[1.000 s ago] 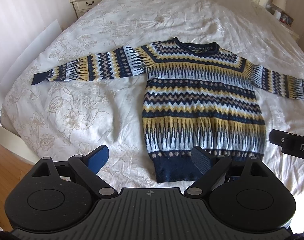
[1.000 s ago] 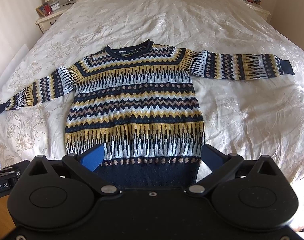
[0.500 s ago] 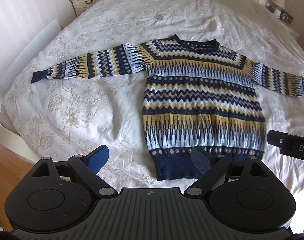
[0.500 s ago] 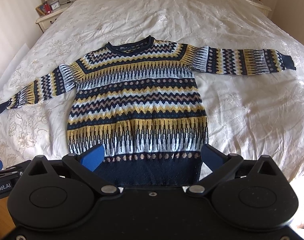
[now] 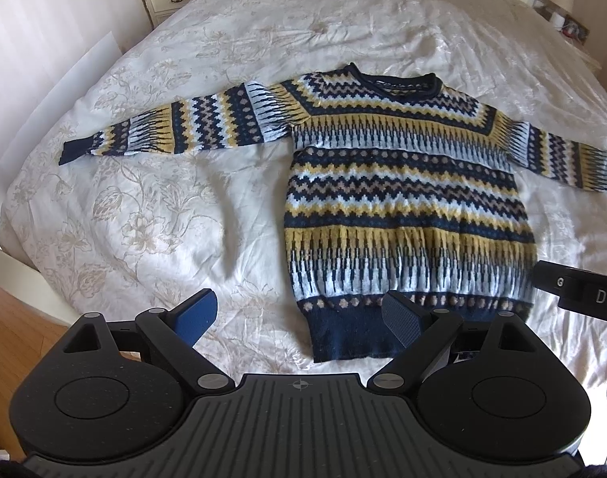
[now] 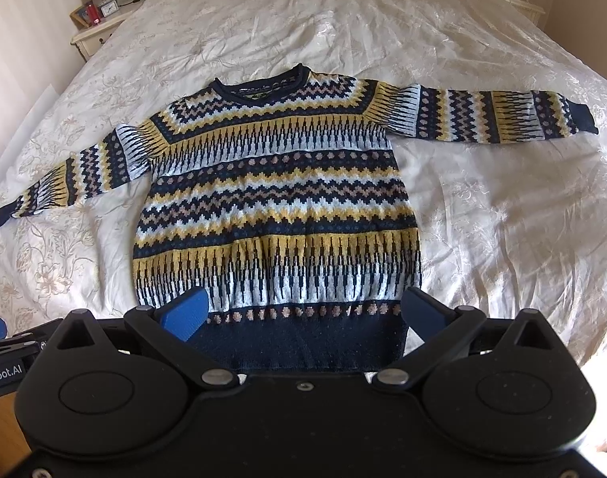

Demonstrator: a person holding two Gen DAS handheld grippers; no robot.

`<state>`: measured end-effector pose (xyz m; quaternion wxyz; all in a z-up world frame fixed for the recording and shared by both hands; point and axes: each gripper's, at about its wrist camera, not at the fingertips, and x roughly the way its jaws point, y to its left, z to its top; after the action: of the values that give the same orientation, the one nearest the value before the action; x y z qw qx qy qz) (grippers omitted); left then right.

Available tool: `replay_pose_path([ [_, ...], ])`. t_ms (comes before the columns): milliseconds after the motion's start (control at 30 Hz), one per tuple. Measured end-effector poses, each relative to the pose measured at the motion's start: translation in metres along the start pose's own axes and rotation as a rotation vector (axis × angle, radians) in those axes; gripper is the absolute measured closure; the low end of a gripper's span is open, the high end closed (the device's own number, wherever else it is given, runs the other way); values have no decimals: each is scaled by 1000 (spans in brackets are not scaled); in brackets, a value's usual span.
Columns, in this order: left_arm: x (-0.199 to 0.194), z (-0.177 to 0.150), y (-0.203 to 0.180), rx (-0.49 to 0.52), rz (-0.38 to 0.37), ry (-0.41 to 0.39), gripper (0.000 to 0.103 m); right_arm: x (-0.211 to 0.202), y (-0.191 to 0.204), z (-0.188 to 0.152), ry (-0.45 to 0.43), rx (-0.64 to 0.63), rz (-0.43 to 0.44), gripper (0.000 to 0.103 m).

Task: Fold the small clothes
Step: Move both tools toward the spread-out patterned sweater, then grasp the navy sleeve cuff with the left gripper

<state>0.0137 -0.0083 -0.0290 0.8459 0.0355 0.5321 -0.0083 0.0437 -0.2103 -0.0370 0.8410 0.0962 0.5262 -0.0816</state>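
Patterned navy, yellow and white knit sweater (image 6: pixel 275 207) lies flat, sleeves outspread, on the cream bed (image 5: pixel 144 219). Both tongs, left (image 5: pixel 299 314) and right (image 6: pixel 303 310), have advanced toward its hem, spread apart and empty; folding not yet begun.

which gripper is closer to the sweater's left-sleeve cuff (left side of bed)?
Left. The left gripper sits off the hem's left corner, on the cuff's side; the right gripper is centred over the sweater hem.
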Motion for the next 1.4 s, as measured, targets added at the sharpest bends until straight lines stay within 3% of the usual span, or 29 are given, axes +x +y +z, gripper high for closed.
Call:
replay_pose_path([
  [533, 37, 39, -29, 4, 30, 81, 13, 43, -20, 37, 91, 6, 31, 1],
  [767, 51, 61, -44, -41, 30, 92, 13, 69, -31, 63, 137, -25, 65, 1],
  [933, 55, 71, -48, -91, 41, 49, 13, 91, -37, 82, 148, -68, 137, 1],
  [1067, 61, 79, -45, -145, 3, 18, 13, 110, -41, 98, 157, -83, 230, 1],
  [1400, 81, 83, -1, -246, -39, -82, 13, 133, -32, 126, 108, -144, 325, 1],
])
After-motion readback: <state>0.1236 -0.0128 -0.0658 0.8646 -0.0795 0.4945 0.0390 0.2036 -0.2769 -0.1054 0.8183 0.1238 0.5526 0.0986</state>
